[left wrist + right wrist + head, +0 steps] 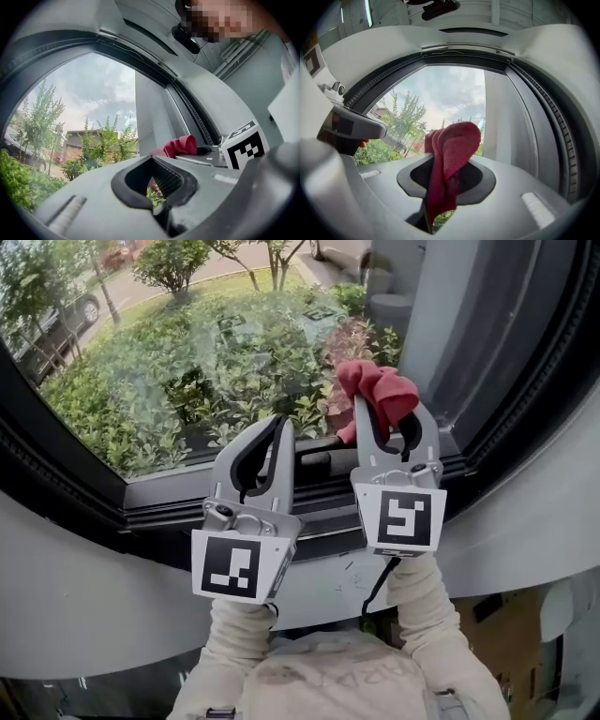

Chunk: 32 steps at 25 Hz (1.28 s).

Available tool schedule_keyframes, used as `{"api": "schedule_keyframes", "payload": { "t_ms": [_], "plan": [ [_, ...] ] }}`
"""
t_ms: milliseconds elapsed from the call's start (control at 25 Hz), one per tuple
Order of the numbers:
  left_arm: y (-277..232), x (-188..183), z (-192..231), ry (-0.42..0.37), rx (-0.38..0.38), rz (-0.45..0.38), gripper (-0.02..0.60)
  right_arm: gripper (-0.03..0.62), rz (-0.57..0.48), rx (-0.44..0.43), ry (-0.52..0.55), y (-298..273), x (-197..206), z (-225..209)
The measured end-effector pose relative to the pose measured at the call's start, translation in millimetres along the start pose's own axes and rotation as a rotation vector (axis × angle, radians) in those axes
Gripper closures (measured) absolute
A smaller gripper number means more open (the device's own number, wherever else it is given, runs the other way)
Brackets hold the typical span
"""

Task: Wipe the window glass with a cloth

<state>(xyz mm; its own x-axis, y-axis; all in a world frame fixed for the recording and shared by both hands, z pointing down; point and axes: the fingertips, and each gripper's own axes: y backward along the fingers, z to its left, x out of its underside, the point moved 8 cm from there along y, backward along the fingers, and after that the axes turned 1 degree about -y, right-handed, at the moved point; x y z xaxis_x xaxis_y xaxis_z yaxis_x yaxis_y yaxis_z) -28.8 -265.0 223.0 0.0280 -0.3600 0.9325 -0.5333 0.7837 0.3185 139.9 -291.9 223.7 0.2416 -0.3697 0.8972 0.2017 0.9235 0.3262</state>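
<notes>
The window glass (187, 352) fills the upper part of the head view, with shrubs behind it. My right gripper (389, 411) is raised against its lower right part, shut on a bunched red cloth (377, 390) that sticks out past the fingertips. In the right gripper view the cloth (452, 150) hangs folded between the jaws of my right gripper (443, 192). My left gripper (278, 424) is held up just to the left, shut with nothing in it. The left gripper view shows the red cloth (180, 145) and the right gripper's marker cube (243, 147) beside my left gripper (154, 187).
A black window frame (159, 504) runs below the glass, over a curved white wall (84, 596). A pale pillar (441, 315) stands beyond the glass at right. A cardboard box (506, 624) lies low right. A parked car (56, 315) shows outside.
</notes>
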Motion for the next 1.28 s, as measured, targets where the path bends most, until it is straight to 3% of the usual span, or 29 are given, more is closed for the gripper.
{"api": "schedule_keyframes", "payload": {
  "t_ms": [400, 800, 1280],
  "plan": [
    [-23.7, -0.9, -25.2, 0.0, 0.052, -0.008, 0.58, 0.467, 0.044, 0.112, 0.028, 11.4, 20.4, -61.2],
    [-3.5, -9.2, -17.1, -0.007, 0.04, -0.006, 0.581, 0.471, 0.074, 0.109, -0.063, 13.0, 16.5, -62.3],
    [52.3, -32.7, -2.8, -0.034, 0.023, -0.02, 0.581, 0.471, -0.031, -0.146, -0.135, 43.7, -40.4, 33.3]
  ]
}}
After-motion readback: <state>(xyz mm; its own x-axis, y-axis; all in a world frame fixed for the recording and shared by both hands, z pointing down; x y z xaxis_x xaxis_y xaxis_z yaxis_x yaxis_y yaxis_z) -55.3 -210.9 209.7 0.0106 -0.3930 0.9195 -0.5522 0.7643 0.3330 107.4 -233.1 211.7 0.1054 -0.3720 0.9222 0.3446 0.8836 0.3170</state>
